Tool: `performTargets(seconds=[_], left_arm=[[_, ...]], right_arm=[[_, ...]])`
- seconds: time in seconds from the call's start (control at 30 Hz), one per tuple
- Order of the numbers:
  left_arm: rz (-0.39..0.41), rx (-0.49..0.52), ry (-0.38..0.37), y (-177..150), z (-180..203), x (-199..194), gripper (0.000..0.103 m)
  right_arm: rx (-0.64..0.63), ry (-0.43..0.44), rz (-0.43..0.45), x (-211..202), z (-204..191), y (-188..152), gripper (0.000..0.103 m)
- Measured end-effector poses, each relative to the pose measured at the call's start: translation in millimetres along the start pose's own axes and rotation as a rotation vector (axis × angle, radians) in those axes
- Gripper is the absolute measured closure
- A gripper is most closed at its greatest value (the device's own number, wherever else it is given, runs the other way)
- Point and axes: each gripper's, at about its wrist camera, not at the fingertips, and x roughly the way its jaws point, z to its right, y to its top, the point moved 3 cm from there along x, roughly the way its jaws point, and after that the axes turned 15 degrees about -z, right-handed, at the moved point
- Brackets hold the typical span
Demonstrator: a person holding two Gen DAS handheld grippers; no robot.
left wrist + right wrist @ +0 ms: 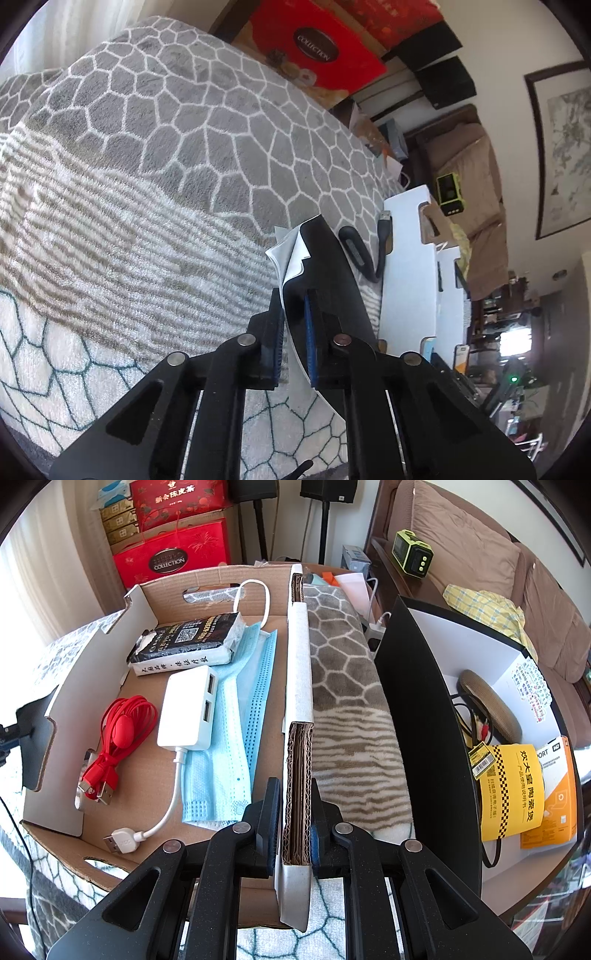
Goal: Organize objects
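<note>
Right gripper [292, 834] clamped on the thick corrugated wall of a shallow cardboard box [297, 686], jaws pressed against both faces of the exposed fluted edge. Inside that box: a white USB hub [187, 712] with two ports facing up and its short cable trailing toward the near rim, resting partly on a light blue face mask [236, 716]; a coiled red cable [123, 731] just left of the hub; a black-and-white packet [186, 642] with printed characters and a QR code, farther back against the mask. Just right of the box, apart across a strip of blanket, a black-sided tray [424, 716] with a white interior, holding a yellow leaflet [511, 790], an orange-and-white package [557, 794], and a woven oval item [491, 705] over some cords. Left gripper [293, 343] closed on the edge of a black sheet with a white underside [325, 266], one corner curled back; whether this belongs to the same tray, cannot tell. Beside it on the blanket, a black USB cable [384, 236] and the white outer wall of the box [410, 258]. Beneath everything, a plush grey-and-white blanket [177, 140] patterned with honeycomb outlines and wavy stripes. Around: red gift boxes [173, 554] stacked behind, a brown sofa [480, 554], a lime-green device [412, 555], a framed picture [557, 147] on the wall.
</note>
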Motion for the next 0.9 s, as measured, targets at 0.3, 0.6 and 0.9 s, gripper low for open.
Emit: performTargets(seconds=[0.3, 0.6, 0.9], left_arm=[[0.013, 0.092, -0.061, 5, 38, -19, 0.097], [0.000, 0.102, -0.002, 18, 63, -7, 0.079], [0.067, 0.135, 0.011, 19, 60, -34, 0.099]], right_arm=[[0.000, -0.005, -0.002, 1, 1, 0, 0.090], [0.000, -0.006, -0.004, 1, 0, -1, 0.090], [-0.001, -0.007, -0.003, 3, 0, -2, 0.090]])
